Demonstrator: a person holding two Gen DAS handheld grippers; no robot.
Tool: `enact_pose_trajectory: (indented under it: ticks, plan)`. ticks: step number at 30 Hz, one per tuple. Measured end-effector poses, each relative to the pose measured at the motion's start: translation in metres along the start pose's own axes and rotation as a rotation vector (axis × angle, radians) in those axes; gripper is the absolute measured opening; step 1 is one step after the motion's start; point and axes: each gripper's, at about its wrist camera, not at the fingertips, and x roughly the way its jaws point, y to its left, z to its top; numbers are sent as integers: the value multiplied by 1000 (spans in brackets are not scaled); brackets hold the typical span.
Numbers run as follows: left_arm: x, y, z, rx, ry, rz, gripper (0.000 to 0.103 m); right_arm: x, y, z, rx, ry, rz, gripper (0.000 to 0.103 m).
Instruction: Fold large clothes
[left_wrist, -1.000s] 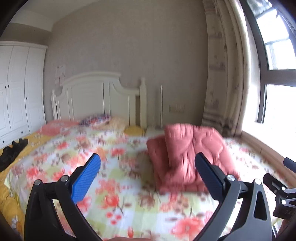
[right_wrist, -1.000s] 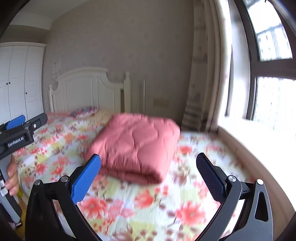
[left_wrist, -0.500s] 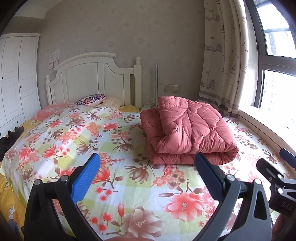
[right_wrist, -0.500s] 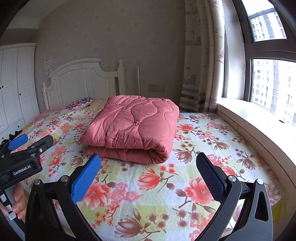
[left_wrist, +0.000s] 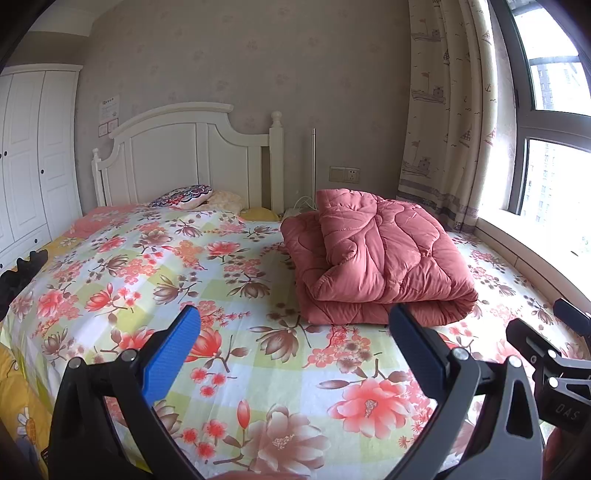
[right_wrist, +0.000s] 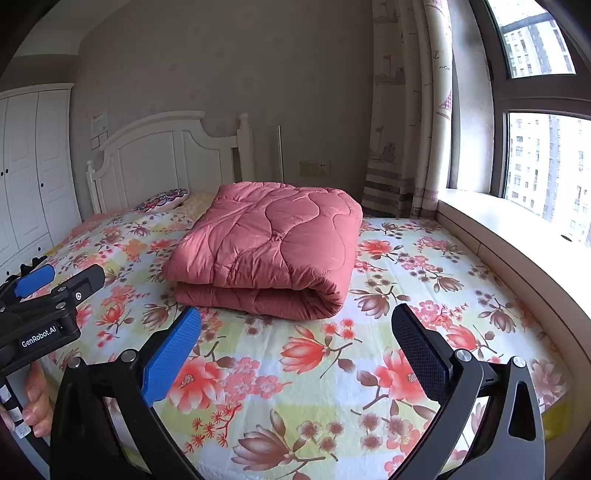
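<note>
A pink quilted comforter (left_wrist: 376, 258) lies folded in a thick bundle on the floral bed sheet (left_wrist: 229, 295), toward the window side; it also shows in the right wrist view (right_wrist: 269, 251). My left gripper (left_wrist: 295, 328) is open and empty, held above the near part of the bed, short of the bundle. My right gripper (right_wrist: 295, 328) is open and empty too, in front of the bundle's rolled near edge. The left gripper's body (right_wrist: 44, 314) shows at the left of the right wrist view, and the right gripper's body (left_wrist: 546, 362) at the right of the left wrist view.
A white headboard (left_wrist: 184, 158) and pillows (left_wrist: 184, 195) stand at the far end. A white wardrobe (left_wrist: 33, 155) is at the left, a curtain (left_wrist: 447, 110) and a window sill (right_wrist: 517, 229) at the right. A dark garment (left_wrist: 18, 273) lies at the bed's left edge.
Both grippers have tilted down and steadied, so the bed and the comforter fill more of the views. Both stay open and empty. The comforter has not moved.
</note>
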Motion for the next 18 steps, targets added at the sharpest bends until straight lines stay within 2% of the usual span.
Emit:
enact_pose_trajectory:
  ticks: [18]
  plan:
    - [1, -1, -3, 8, 11, -7, 101, 2, 0, -2, 17, 12, 4, 99]
